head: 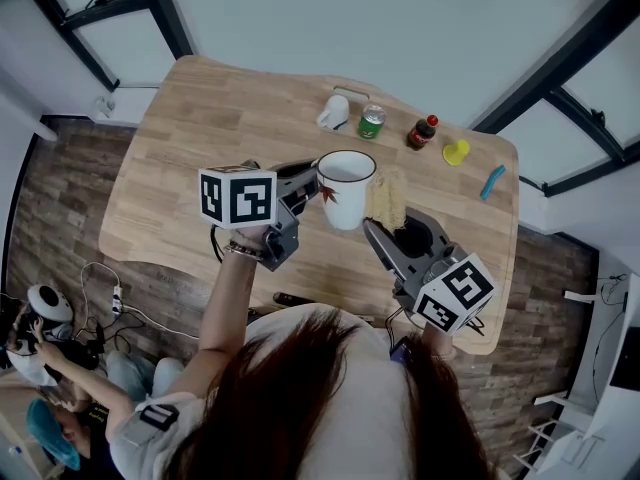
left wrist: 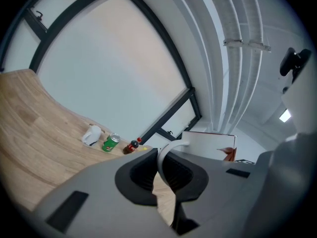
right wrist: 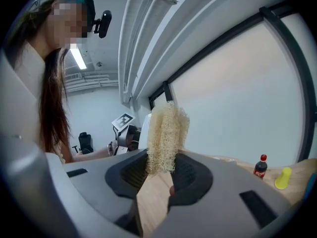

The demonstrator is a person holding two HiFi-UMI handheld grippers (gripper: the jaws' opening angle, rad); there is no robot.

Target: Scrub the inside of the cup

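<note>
A white cup [head: 346, 189] with a red leaf print hangs upright above the wooden table [head: 200, 148]. My left gripper [head: 308, 186] is shut on its handle [left wrist: 166, 157], which runs between the jaws; the cup's wall [left wrist: 210, 145] shows just past them. To the cup's right, my right gripper [head: 378, 230] is shut on a pale fibrous loofah scrubber [head: 386, 199]. The scrubber [right wrist: 166, 138] sticks up out of the jaws, outside the cup and close beside it. The inside of the cup looks empty.
Along the table's far edge lie a small white mug [head: 333, 113], a green can [head: 372, 121], a cola bottle [head: 423, 131], a yellow object [head: 456, 152] and a blue object [head: 492, 181]. A person sits on the floor at lower left [head: 40, 338].
</note>
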